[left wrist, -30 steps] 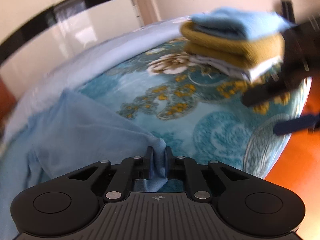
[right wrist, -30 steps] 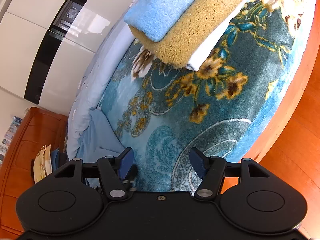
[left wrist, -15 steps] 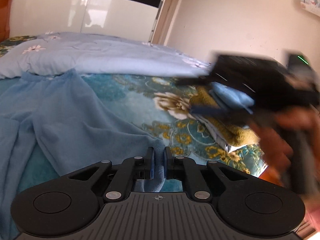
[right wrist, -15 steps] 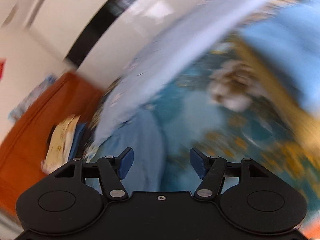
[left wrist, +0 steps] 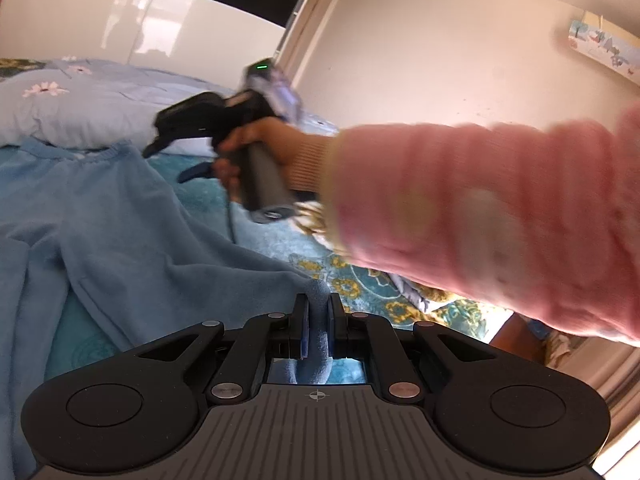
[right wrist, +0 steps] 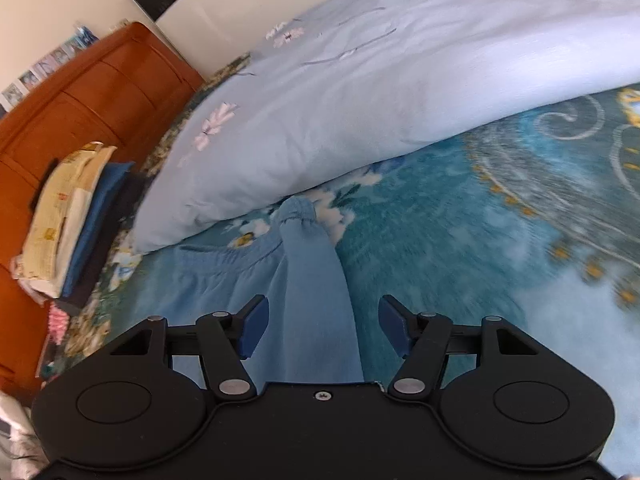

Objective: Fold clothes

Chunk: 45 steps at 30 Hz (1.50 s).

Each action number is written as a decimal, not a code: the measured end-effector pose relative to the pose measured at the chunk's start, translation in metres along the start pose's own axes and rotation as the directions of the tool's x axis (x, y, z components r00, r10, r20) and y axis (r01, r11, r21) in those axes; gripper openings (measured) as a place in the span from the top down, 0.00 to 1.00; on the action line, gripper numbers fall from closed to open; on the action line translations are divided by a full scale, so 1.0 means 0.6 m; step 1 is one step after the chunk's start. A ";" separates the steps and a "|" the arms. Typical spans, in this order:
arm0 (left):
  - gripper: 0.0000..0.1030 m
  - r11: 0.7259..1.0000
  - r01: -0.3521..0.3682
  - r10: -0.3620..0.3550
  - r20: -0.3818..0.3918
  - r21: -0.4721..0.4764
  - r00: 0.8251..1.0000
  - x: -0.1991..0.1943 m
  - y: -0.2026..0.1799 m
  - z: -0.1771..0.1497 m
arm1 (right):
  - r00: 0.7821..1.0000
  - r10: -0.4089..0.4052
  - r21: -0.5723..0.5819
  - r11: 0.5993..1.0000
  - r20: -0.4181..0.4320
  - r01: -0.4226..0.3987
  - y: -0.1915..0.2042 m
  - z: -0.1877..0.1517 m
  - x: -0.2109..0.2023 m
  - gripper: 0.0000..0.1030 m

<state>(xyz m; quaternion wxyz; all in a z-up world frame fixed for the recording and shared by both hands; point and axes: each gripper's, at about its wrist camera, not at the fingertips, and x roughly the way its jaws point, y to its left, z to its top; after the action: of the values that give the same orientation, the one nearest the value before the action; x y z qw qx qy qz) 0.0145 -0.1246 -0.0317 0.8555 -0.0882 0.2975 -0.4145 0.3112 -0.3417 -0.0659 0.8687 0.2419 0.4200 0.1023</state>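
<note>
Pointing toward the quilt (right wrist: 360, 92), blue trousers (right wrist: 312, 300) lengthwise.

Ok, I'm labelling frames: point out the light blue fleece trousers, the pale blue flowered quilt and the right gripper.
light blue fleece trousers (right wrist: 312, 304), right wrist view, leg.
pale blue flowered quilt (right wrist: 380, 92), right wrist view, top.
right gripper (right wrist: 322, 320), right wrist view, between open fingertips.

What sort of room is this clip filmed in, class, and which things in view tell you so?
Most likely a bedroom. A bed with a teal floral blanket fills both views, a pale blue quilt is bunched along it, and a wooden headboard stands at one end. Light blue trousers lie spread on the blanket.
</note>
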 end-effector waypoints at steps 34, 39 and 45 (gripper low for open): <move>0.93 0.844 -0.419 0.479 0.119 -0.336 0.870 -0.300 0.165 -0.062 | 0.999 -0.029 -0.125 0.992 -0.033 0.025 0.303 0.028 0.059 0.96; 0.93 0.820 -0.437 0.503 0.100 -0.370 0.858 -0.327 0.174 -0.084 | 0.996 -0.045 -0.166 0.986 -0.083 0.030 0.353 0.000 0.122 0.96; 0.93 0.808 -0.438 0.518 0.124 -0.394 0.846 -0.354 0.181 -0.085 | 0.995 -0.027 -0.170 0.985 -0.099 0.009 0.393 -0.014 0.166 0.95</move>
<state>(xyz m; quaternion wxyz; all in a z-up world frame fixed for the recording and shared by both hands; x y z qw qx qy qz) -0.0458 0.1115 -0.0236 0.9306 -0.2073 0.2802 -0.1118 0.3732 -0.0980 -0.0187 0.8646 0.1580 0.4554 0.1418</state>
